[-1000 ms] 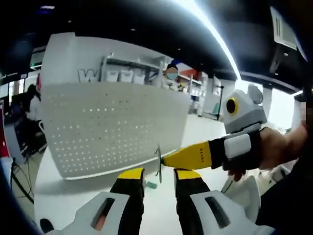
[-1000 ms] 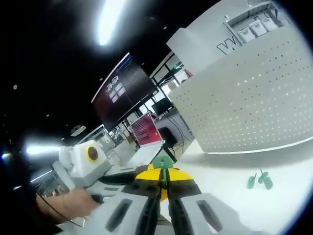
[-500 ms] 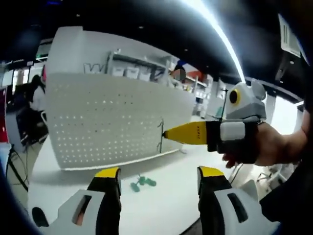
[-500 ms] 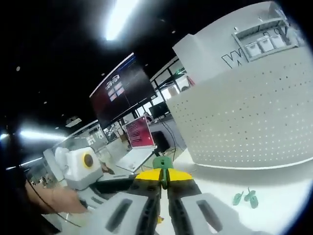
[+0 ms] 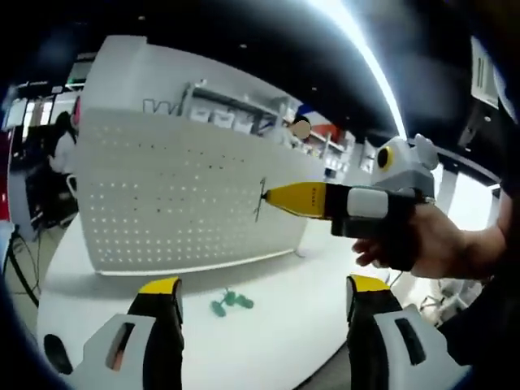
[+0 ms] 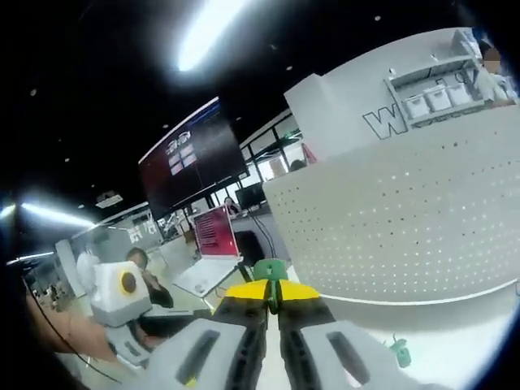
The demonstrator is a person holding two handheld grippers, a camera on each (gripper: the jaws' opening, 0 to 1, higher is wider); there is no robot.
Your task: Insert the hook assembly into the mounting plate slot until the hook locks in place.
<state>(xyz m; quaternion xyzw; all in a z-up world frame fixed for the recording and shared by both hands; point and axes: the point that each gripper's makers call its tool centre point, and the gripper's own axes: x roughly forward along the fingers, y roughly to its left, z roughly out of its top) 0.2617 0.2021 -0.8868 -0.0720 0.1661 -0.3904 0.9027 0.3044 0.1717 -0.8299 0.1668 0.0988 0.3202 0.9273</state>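
In the left gripper view our left tool [image 5: 258, 302] stands wide apart, holding nothing, over the white bench [image 5: 276, 333]. The perforated mounting plate [image 5: 179, 203] stands upright behind, with spare green hooks [image 5: 229, 302] lying on the bench before it. To the right, our right tool [image 5: 268, 196] is clamped narrow on the hook assembly [image 5: 260, 199], just before the plate's face.

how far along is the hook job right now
Done: the hook is picked up, pinched in the right gripper, whose jaws are shut on it, its green base at the tips. In hand: it is held up in front of the white pegboard, not visibly touching it. Left: seating and locking it in a slot. The left gripper is open, and spare green hooks lie on the table.
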